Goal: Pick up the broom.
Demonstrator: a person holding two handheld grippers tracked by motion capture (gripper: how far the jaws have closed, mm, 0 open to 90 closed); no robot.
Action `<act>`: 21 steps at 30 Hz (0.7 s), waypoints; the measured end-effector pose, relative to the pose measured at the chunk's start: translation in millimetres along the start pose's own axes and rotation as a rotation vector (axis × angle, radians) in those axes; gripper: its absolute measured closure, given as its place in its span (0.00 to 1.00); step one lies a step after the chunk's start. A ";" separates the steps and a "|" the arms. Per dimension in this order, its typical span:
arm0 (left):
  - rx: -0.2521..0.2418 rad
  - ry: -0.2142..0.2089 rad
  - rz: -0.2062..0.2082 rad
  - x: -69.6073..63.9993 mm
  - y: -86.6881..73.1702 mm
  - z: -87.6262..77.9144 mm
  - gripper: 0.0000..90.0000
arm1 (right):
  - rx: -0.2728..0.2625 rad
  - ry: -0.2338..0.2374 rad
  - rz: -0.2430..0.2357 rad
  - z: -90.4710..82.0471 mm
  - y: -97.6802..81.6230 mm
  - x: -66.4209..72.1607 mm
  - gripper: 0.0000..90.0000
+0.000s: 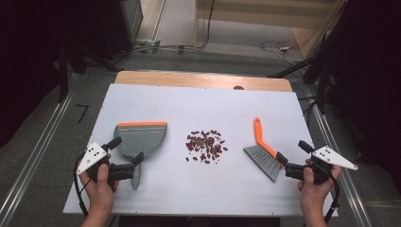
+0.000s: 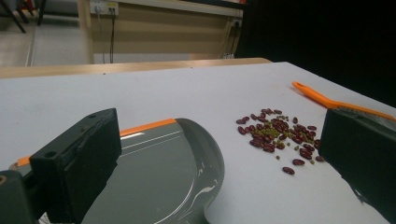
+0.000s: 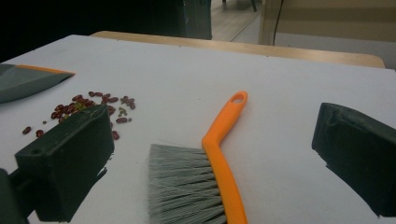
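Sweeping has not begun, as far as the pictures show: the loose scatter of small dark red beans mixed with a few green ones (image 1: 206, 146) lies untouched on the matte white tabletop (image 1: 198, 101), midway between the two tools. Just ahead of the left gripper (image 1: 127, 150), whose black jaws stand wide apart and empty, lies the smooth grey plastic dustpan with an orange lip (image 1: 140, 137), its glossy scoop directly between and below the jaws. Between the spread, empty jaws of the right gripper (image 1: 294, 152) lies the hand brush with a slim curved orange plastic handle and stiff grey bristles (image 1: 263, 152). Both tools remain to be grasped, then the beans brushed into the pan.
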State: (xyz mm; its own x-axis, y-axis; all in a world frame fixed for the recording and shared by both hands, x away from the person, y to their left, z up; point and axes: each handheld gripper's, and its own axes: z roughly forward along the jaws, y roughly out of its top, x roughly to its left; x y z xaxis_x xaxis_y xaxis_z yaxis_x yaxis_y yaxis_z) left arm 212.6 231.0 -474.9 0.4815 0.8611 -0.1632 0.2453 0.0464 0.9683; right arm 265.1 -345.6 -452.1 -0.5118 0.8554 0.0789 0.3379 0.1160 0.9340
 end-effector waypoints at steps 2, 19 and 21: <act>0.003 -0.003 0.007 0.3 -0.2 0.6 0.00 | 0.003 -0.002 -0.014 0.3 2.8 1.6 0.00; 0.019 0.004 0.035 -1.6 -2.4 6.9 0.00 | 0.001 -0.038 -0.109 2.7 67.4 23.5 0.00; 0.016 0.001 0.035 -1.6 -2.6 6.9 0.00 | 0.013 -0.042 -0.118 8.6 76.3 25.2 0.00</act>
State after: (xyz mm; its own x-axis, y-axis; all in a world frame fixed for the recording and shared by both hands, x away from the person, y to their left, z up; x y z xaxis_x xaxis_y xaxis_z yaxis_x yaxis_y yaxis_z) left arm 217.0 226.0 -478.5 0.4890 0.8628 -0.1286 0.2419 0.0075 0.9703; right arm 284.8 -310.8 -381.8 -0.5154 0.8557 -0.0457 0.2877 0.2230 0.9314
